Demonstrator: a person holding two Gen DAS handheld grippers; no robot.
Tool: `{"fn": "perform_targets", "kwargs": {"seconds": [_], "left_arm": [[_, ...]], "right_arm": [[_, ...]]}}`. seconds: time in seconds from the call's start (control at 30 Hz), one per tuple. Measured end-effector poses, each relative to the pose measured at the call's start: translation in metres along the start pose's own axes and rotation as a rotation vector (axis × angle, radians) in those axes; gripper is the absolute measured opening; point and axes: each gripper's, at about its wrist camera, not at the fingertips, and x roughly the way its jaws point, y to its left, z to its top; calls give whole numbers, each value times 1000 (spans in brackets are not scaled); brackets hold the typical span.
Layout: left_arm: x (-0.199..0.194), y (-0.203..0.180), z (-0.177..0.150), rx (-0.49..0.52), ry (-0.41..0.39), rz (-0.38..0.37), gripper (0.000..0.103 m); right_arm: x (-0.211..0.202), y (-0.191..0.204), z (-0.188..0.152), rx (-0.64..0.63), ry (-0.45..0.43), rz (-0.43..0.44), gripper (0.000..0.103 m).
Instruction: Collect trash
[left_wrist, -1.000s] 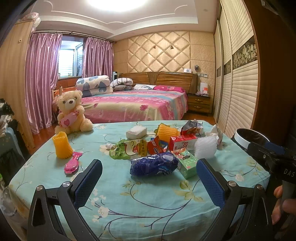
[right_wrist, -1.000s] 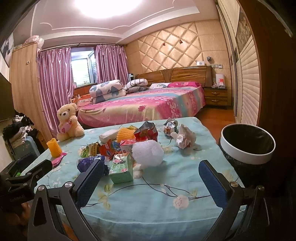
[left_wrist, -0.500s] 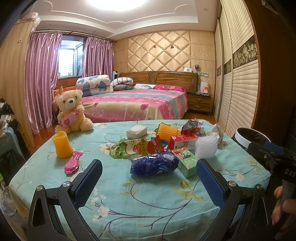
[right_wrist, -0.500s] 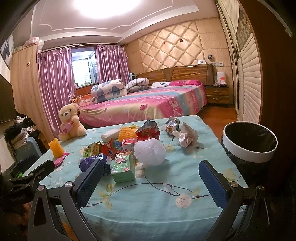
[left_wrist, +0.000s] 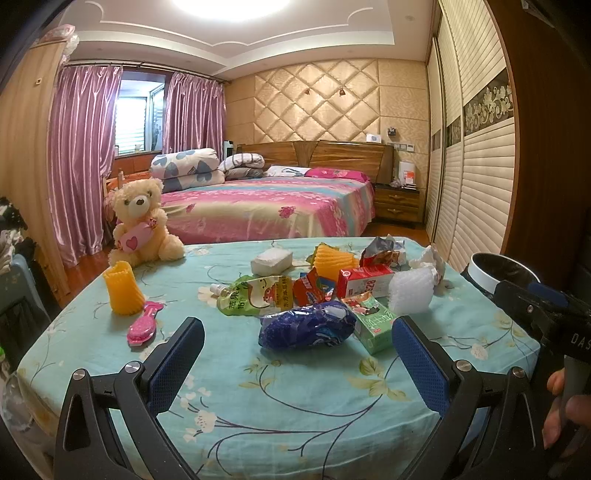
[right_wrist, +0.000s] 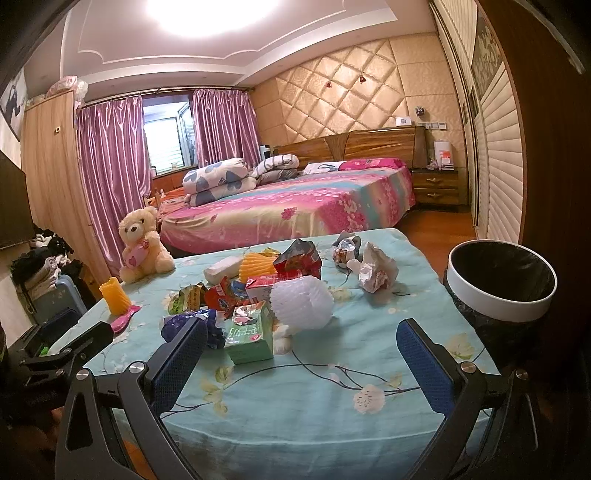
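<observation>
The left gripper (left_wrist: 297, 354) is held low over the near edge of a table (left_wrist: 280, 398), its two blue-padded fingers spread wide with nothing between them. The right gripper (right_wrist: 301, 356) is held the same way at the table's near right corner, fingers spread apart and nothing gripped.

The table is covered by a turquoise cloth printed with flowers. A loose pile of trash is gathered in its middle. Nearest the near edge, a crumpled blue plastic bag (left_wrist: 308, 325) is seen, with a green carton (left_wrist: 373, 325) touching it on the right. Just behind these lie a green drink pouch (left_wrist: 255, 295), a red wrapper (left_wrist: 314, 290), a red and white box (left_wrist: 364, 282) and a white foam net (left_wrist: 412, 291). Further back are an orange foam net (left_wrist: 332, 256), a white wrapped block (left_wrist: 271, 260) and a torn foil packet (left_wrist: 382, 251). Crumpled paper (right_wrist: 376, 271) is found toward the far right edge.

Toward the left edge, well apart from the pile, an orange ribbed cup (left_wrist: 123, 290) stands upright, with a pink brush (left_wrist: 144, 326) lying just beside it. A teddy bear (left_wrist: 142, 221) is seated at the far left corner.

A black-lined trash bin with a white rim (right_wrist: 498, 284) is placed beside the table's right edge. A bed (left_wrist: 266, 210) is seen beyond the table.
</observation>
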Motion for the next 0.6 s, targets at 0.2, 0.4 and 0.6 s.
{"fn": "perform_targets", "kwargs": {"seconds": [0.2,0.4,0.6], "left_arm": [[1,0,0,1,3,-2,102],[1,0,0,2,6,-2,102],[2,0,0,3,7,-1,102]], "right_arm": [[1,4,0,0,3,3,103],[1,2,1,5,8,11,103],[2,0,1,9,15,18,103]]}}
